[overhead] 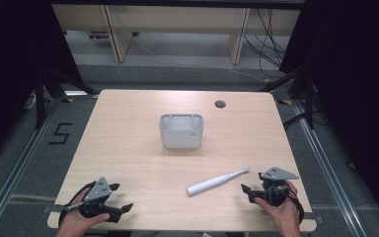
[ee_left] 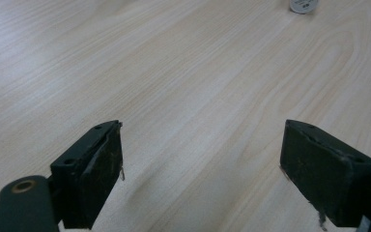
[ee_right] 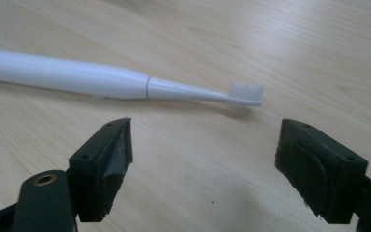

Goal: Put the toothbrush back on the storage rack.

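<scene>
1. Toothbrush: the white plastic electric toothbrush (overhead: pixel 217 181) lies flat on the table just ahead of the right tongs (overhead: pixel 247 193), whose black jaws stand spread wide with nothing between them; in the right gripper view the brush (ee_right: pixel 101 79) lies crosswise beyond the jaw tips, apart from them.
2. The left tongs (overhead: pixel 121 197) are likewise released and empty, held low over the near left corner; in the left gripper view bare wood lies between the jaws.
3. Both hands sit close to the near edge of the light wooden table (overhead: pixel 128 143); the stretch between them is bare.
4. The brush's long axis runs on a slant, its thick handle end nearer the person and toward the middle, its bristled head (overhead: pixel 246 169) farther away and to the right, near the right tongs.
5. A pale grey rectangular plastic bin (overhead: pixel 181 131) stands open-topped at the table's centre, well apart from brush and tongs.
6. A small round dark hole (overhead: pixel 220 104) sits near the far edge.
</scene>
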The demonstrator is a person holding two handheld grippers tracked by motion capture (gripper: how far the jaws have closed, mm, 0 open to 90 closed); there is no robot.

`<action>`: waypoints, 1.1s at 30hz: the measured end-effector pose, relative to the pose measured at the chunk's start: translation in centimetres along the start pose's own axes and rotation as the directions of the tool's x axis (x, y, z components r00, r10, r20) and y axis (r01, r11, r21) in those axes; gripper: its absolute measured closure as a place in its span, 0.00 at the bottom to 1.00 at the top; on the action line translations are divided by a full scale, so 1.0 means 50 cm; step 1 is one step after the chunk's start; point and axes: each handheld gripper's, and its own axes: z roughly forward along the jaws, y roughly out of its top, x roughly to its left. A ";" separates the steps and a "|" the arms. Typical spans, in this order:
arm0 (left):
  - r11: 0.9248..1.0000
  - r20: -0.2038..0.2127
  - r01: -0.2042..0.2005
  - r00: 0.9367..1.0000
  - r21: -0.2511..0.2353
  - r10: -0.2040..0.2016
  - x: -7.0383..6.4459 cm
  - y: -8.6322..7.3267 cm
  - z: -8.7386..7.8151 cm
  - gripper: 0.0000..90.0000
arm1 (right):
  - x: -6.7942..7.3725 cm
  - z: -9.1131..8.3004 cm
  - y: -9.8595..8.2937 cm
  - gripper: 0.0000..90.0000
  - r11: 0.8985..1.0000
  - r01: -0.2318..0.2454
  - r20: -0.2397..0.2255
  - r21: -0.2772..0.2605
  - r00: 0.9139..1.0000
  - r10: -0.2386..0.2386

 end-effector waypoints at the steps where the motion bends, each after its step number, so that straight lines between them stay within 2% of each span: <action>1: 1.000 0.001 0.003 1.000 -0.008 -0.003 0.000 0.000 0.001 0.17 | -0.001 0.002 0.002 0.22 1.000 0.003 -0.015 -0.006 1.000 -0.003; 2: 1.000 -0.004 0.000 1.000 -0.002 0.000 -0.001 0.000 0.000 0.17 | 0.003 0.002 0.003 0.22 1.000 -0.011 -0.007 -0.013 1.000 0.011; 3: 1.000 -0.008 -0.002 1.000 -0.003 0.002 -0.001 0.000 0.000 0.17 | 0.001 0.001 0.007 0.23 1.000 0.005 -0.012 -0.008 1.000 -0.005; 4: 1.000 -0.008 -0.003 1.000 -0.003 0.003 -0.001 0.000 0.000 0.17 | 0.010 0.003 0.008 0.25 0.999 -0.040 -0.014 -0.006 0.999 0.040; 5: 1.000 -0.008 -0.003 1.000 -0.003 0.003 -0.001 0.000 0.000 0.17 | 0.010 0.003 0.008 0.25 0.999 -0.040 -0.014 -0.006 0.999 0.040; 6: 1.000 -0.002 -0.002 1.000 0.000 0.002 0.000 0.000 0.000 0.17 | 0.014 0.006 0.012 0.27 1.000 -0.011 -0.022 -0.020 1.000 0.010; 7: 1.000 -0.002 -0.002 1.000 0.000 0.002 0.000 0.000 0.000 0.17 | 0.019 0.005 0.015 0.27 1.000 -0.024 -0.039 -0.018 0.999 0.023; 8: 1.000 0.000 0.018 1.000 -0.015 -0.018 -0.004 0.000 0.003 0.17 | 0.018 0.005 0.019 0.29 0.999 0.008 -0.027 -0.038 1.000 -0.009; 9: 1.000 0.000 0.018 1.000 -0.015 -0.018 -0.004 0.000 0.003 0.17 | 0.018 0.005 0.019 0.29 0.999 0.008 -0.027 -0.038 1.000 -0.009; 10: 1.000 -0.005 -0.006 1.000 -0.003 0.006 -0.001 0.000 0.002 0.17 | 0.031 0.003 0.025 0.30 0.998 -0.037 -0.053 -0.050 0.998 0.035; 11: 1.000 -0.003 0.005 1.000 -0.008 -0.005 -0.003 0.000 0.003 0.17 | 0.032 0.002 0.028 0.32 0.997 -0.016 -0.049 -0.074 0.999 0.012; 12: 1.000 -0.002 0.013 1.000 -0.003 -0.013 -0.004 0.000 0.002 0.17 | 0.038 -0.002 0.032 0.33 0.997 -0.036 -0.060 -0.066 0.998 0.032; 13: 1.000 -0.008 -0.004 1.000 0.009 0.004 -0.001 0.001 0.001 0.17 | 0.037 0.001 0.036 0.33 0.995 -0.001 -0.061 -0.099 0.998 -0.005; 14: 1.000 -0.009 -0.003 1.000 0.004 0.003 -0.001 0.001 0.001 0.17 | 0.040 0.001 0.040 0.34 0.993 0.010 -0.053 -0.114 0.998 -0.017; 15: 1.000 -0.008 -0.003 1.000 0.004 0.003 -0.001 0.001 0.001 0.17 | 0.048 0.000 0.042 0.36 0.995 -0.007 -0.063 -0.101 0.998 0.001; 16: 1.000 -0.006 0.002 1.000 0.001 -0.002 -0.002 0.000 0.002 0.17 | 0.050 0.001 0.045 0.39 0.995 0.018 -0.065 -0.100 0.998 -0.024; 17: 1.000 -0.018 -0.022 1.000 0.009 0.022 0.002 0.000 0.002 0.17 | 0.052 0.005 0.049 0.40 0.994 0.037 -0.078 -0.107 0.996 -0.046; 18: 1.000 -0.016 -0.022 1.000 0.011 0.022 0.003 0.000 0.001 0.17 | 0.060 0.005 0.051 0.40 0.994 0.020 -0.069 -0.105 0.997 -0.027; 19: 1.000 -0.004 0.011 1.000 -0.001 -0.011 -0.003 0.000 0.003 0.17 | 0.062 0.007 0.056 0.44 0.993 0.038 -0.070 -0.114 0.996 -0.047; 20: 1.000 0.002 0.014 1.000 -0.018 -0.014 -0.004 -0.002 0.006 0.17 | 0.065 0.009 0.061 0.50 0.990 0.058 -0.080 -0.129 0.994 -0.069; 21: 1.000 0.006 0.014 1.000 -0.013 -0.013 -0.004 -0.002 0.005 0.17 | 0.068 0.012 0.066 0.51 0.988 0.073 -0.088 -0.136 0.992 -0.085; 22: 1.000 -0.005 -0.005 1.000 0.011 0.005 0.000 -0.001 0.003 0.17 | 0.072 0.014 0.072 0.53 0.987 0.080 -0.085 -0.141 0.992 -0.093; 24: 1.000 -0.003 0.006 1.000 0.002 -0.006 -0.001 -0.001 0.005 0.17 | 0.087 0.021 0.081 0.60 0.990 0.066 -0.104 -0.123 0.991 -0.079; 27: 1.000 -0.007 -0.014 1.000 0.008 0.014 0.002 -0.001 0.004 0.17 | 0.092 0.034 0.091 0.64 0.988 0.089 -0.115 -0.124 0.988 -0.104; 28: 1.000 -0.006 0.000 1.000 0.012 0.001 0.000 -0.001 0.002 0.17 | 0.105 0.043 0.095 0.68 0.992 0.071 -0.126 -0.103 0.988 -0.084; 29: 1.000 -0.006 0.000 1.000 0.012 0.001 0.000 -0.001 0.002 0.17 | 0.105 0.043 0.095 0.68 0.992 0.071 -0.126 -0.103 0.988 -0.084; 31: 1.000 -0.005 0.009 1.000 -0.002 -0.009 -0.001 -0.001 0.002 0.17 | 0.112 0.060 0.103 0.74 0.985 0.135 -0.133 -0.106 0.980 -0.149; 32: 1.000 -0.005 0.009 1.000 -0.002 -0.009 -0.001 -0.001 0.002 0.17 | 0.118 0.063 0.104 0.76 0.988 0.122 -0.140 -0.094 0.981 -0.134; 33: 1.000 -0.003 0.019 1.000 -0.021 -0.019 -0.002 -0.002 0.005 0.17 | 0.123 0.067 0.106 0.78 0.987 0.130 -0.144 -0.092 0.979 -0.142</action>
